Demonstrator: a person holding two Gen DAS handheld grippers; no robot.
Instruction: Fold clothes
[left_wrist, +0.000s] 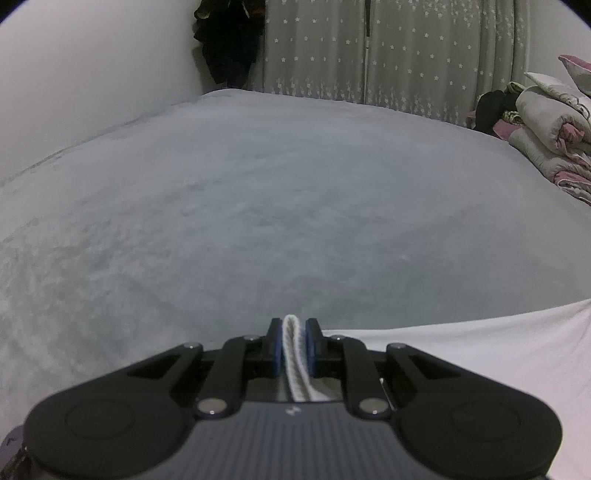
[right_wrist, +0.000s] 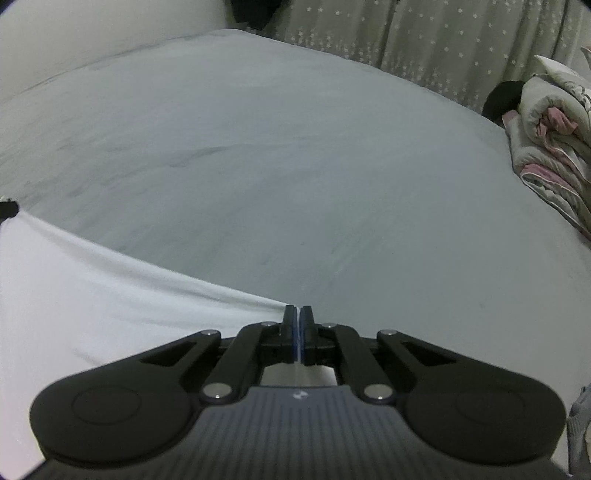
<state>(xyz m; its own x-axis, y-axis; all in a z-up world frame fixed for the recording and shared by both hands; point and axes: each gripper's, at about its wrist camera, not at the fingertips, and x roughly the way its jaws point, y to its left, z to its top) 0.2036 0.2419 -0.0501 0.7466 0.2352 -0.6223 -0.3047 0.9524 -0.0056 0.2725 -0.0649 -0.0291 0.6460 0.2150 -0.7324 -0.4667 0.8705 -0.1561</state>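
Left wrist view: the black two-finger left gripper (left_wrist: 294, 341) is clenched on a thick ribbed white hem of the white smooth-knit garment (left_wrist: 461, 354), which spreads away to its right over the pale grey plush bed cover (left_wrist: 258, 206). Right wrist view: the black two-finger right gripper (right_wrist: 296, 332) is clamped nearly flat on a thin edge of the same cloth, which runs off leftward to a dark tip at the frame edge, probably the other tool. Holding 2 ends apart likely keeps the edge taut and straight for a fold. The bed ahead looks free. A rumpled grey-and-pink quilt (left_wrist: 546, 129) is heaped at far right, well apart, beside dark clothing (left_wrist: 493, 109); star-print grey curtains (left_wrist: 388, 55) hang behind. Nothing blocks the path forward.
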